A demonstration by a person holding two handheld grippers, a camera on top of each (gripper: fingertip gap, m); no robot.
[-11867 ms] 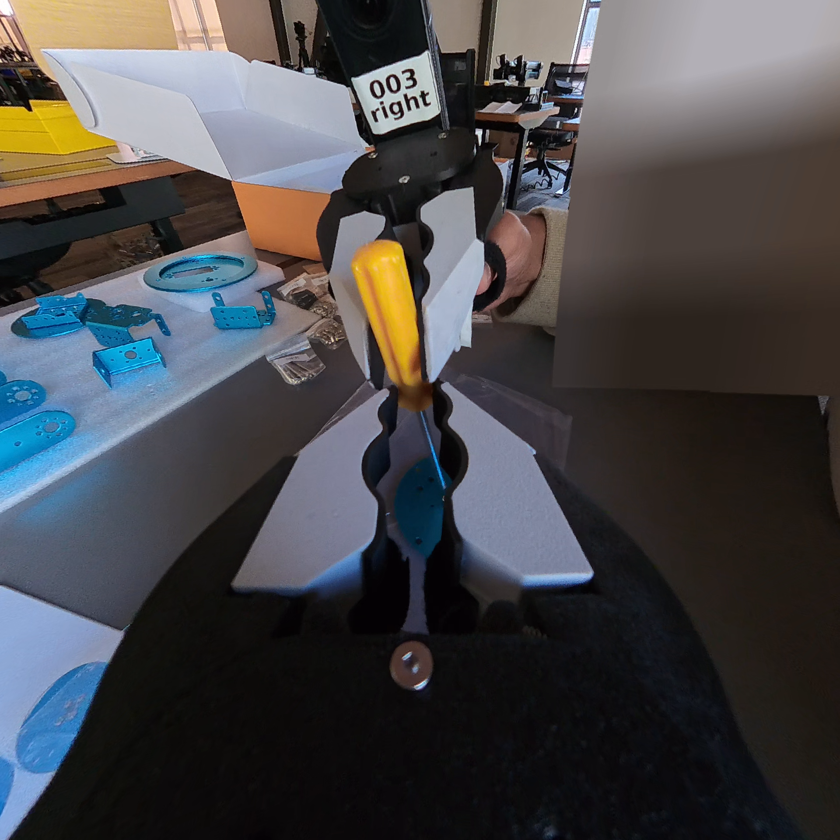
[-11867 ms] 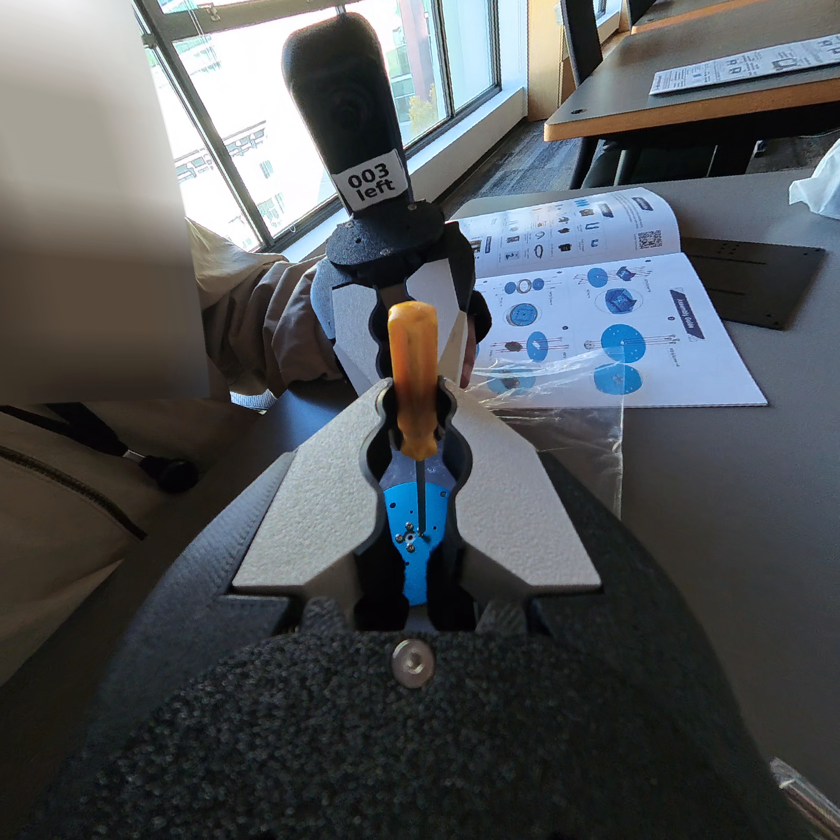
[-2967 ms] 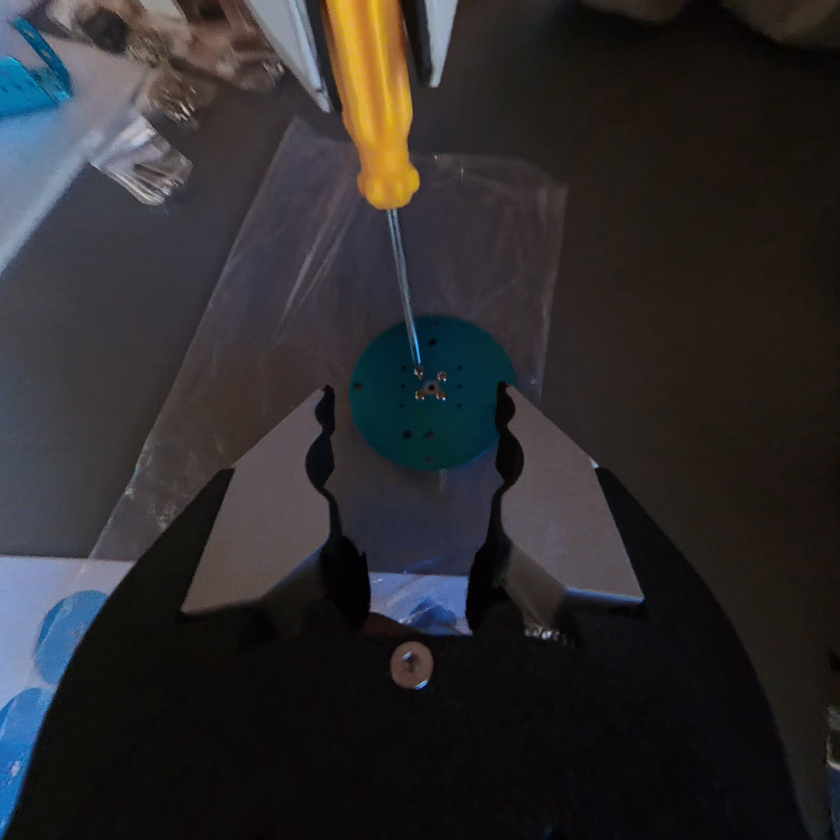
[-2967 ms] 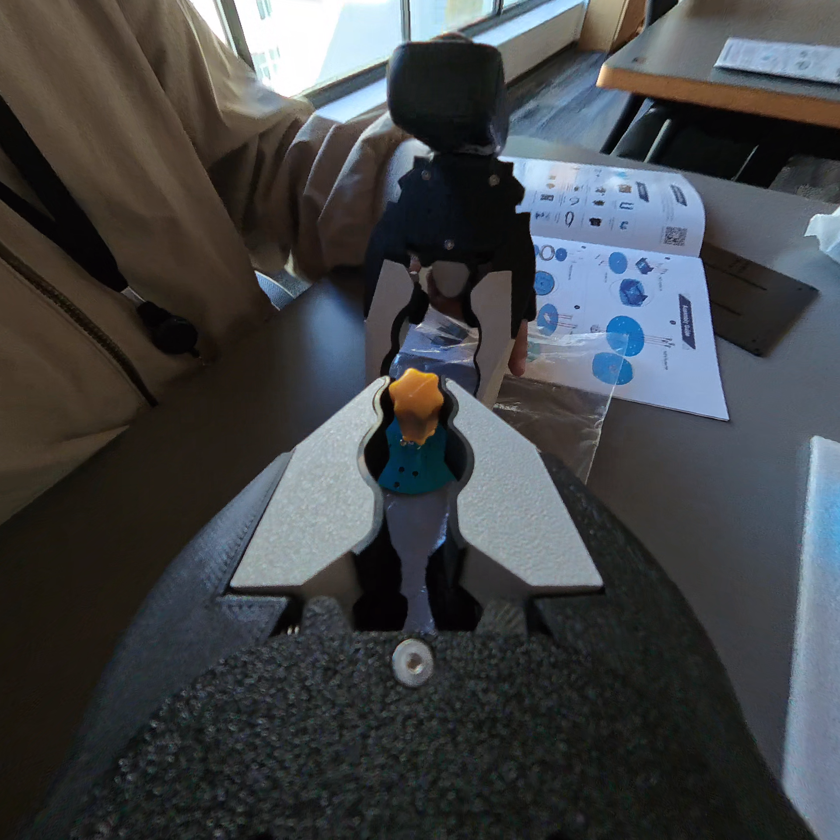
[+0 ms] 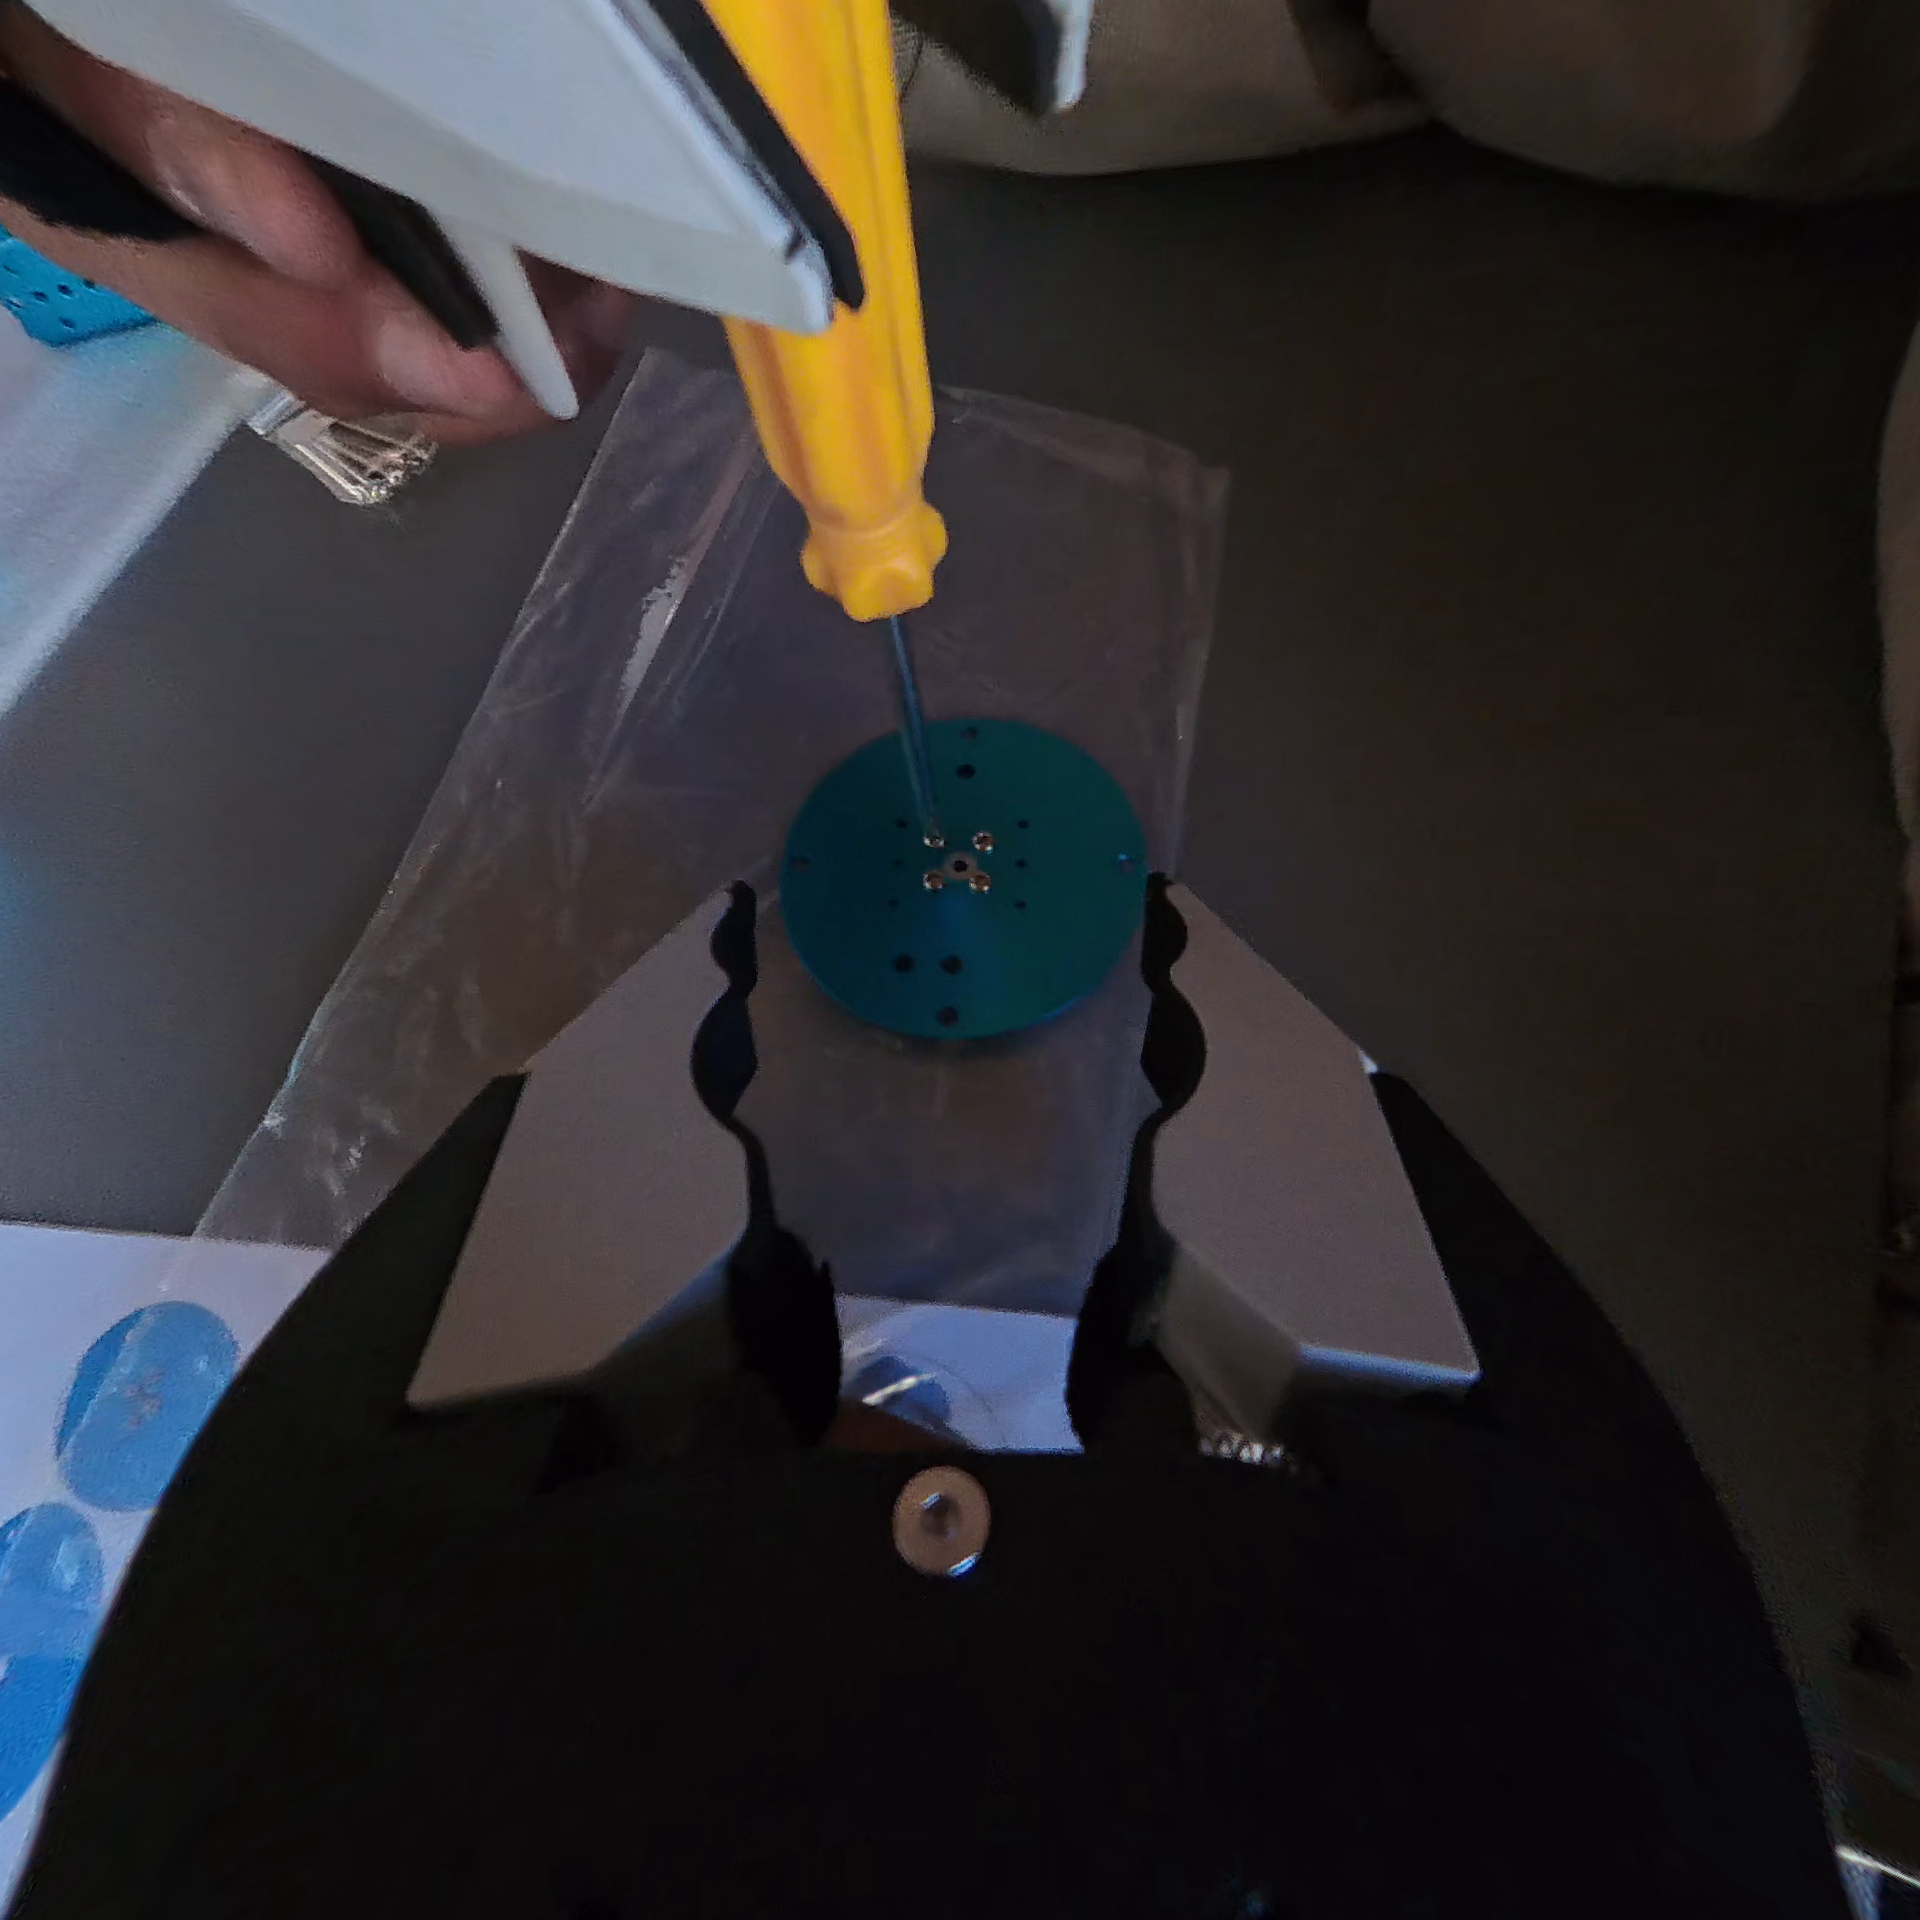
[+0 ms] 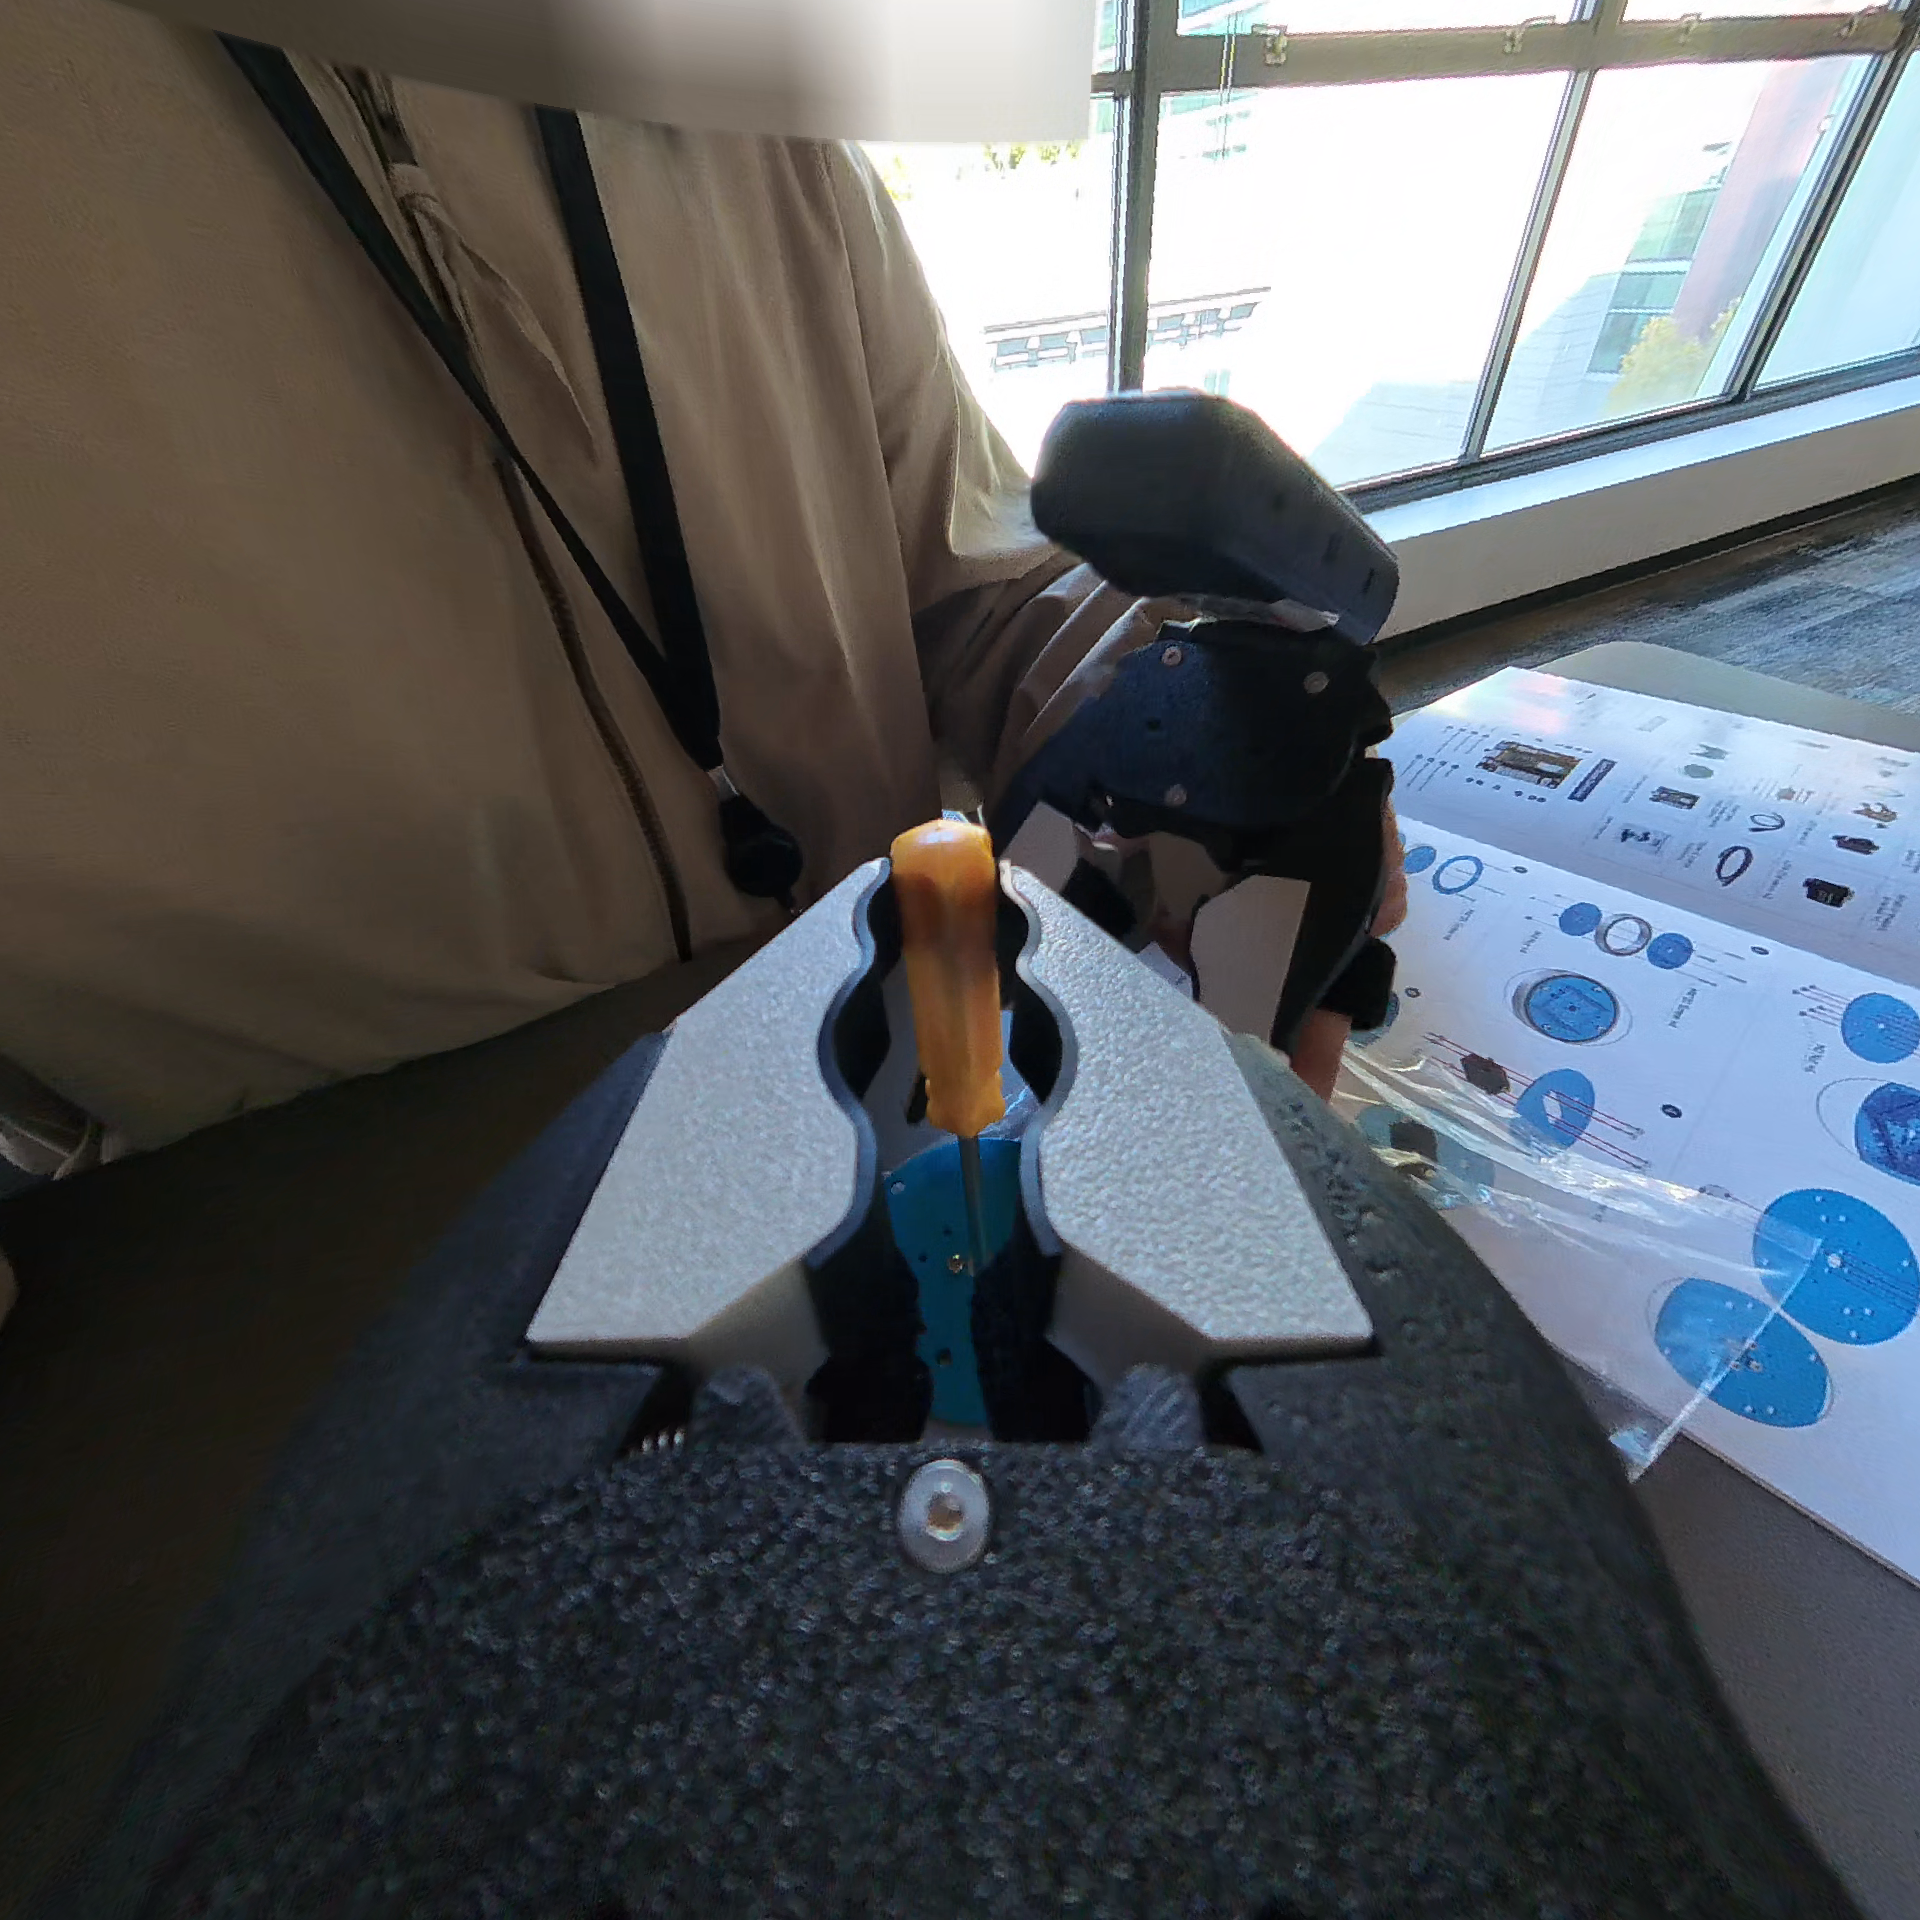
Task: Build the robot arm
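While the right gripper (image 6: 951, 914) has its jaws clenched on the yellow screwdriver (image 6: 948, 1003), tip on a screw in the blue disc (image 5: 964, 878), the left gripper (image 5: 945, 894) sits released just near of it, disc lying on a clear bag (image 5: 644, 748) on the worktop (image 5: 1507, 623).

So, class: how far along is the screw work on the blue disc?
Done: four screws sit in the blue disc around its centre. In hand: the right gripper, shut on the yellow screwdriver, has its tip on one screw; the left gripper hangs open, empty. Left: tightness of each screw cannot be judged.
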